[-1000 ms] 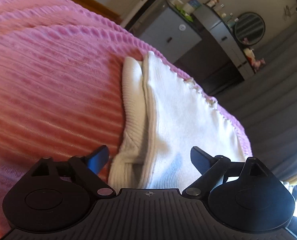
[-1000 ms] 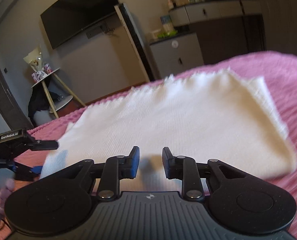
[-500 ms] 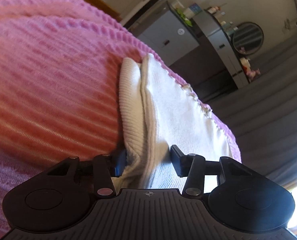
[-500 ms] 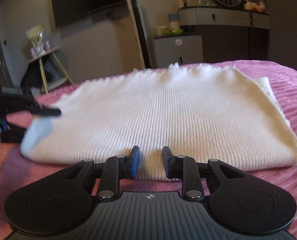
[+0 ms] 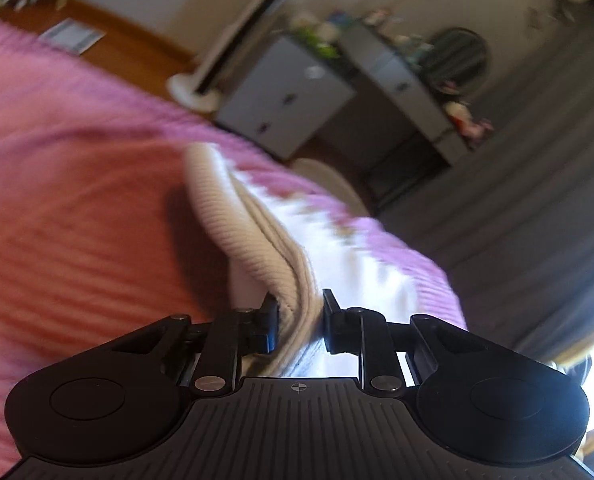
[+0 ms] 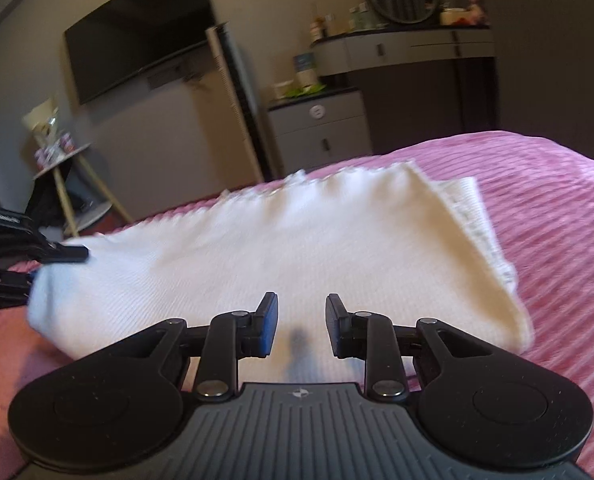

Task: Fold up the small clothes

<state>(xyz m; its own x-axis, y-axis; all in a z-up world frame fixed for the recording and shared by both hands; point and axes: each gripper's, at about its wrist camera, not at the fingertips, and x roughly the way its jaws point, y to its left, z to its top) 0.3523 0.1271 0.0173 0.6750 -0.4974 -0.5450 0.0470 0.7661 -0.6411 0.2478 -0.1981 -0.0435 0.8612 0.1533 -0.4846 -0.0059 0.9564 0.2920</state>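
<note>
The left gripper [image 5: 300,322] has just been closing, and its jaws now pinch the bunched near edge of the white garment [image 6: 281,248], a thick ribbed fold of it caught between the pads. The right gripper [image 6: 301,326] sits with its jaws a little apart over the near hem; cloth lies below the gap, but whether the pads actually press on any of it cannot be told from its own view. The garment lies on the pink bedspread [image 6: 557,200], already doubled over at least once (a second ribbed layer peeks out along its far right side), spread flat across the middle of the bed with the left gripper at its left end. From the left wrist view the pinched edge looks lifted slightly off the bedspread [image 5: 77,208], a shadow showing under it, though that picture is blurred. This reads as the start of another fold: the left corner is secured and the right side is not clearly taken. The next move seems to call for the right gripper to get a sure hold on the near hem, then for both to raise that edge evenly and carry it to the far edge, keeping the layers from sliding apart. The thick knit may slip out if only the top layer is caught.
</note>
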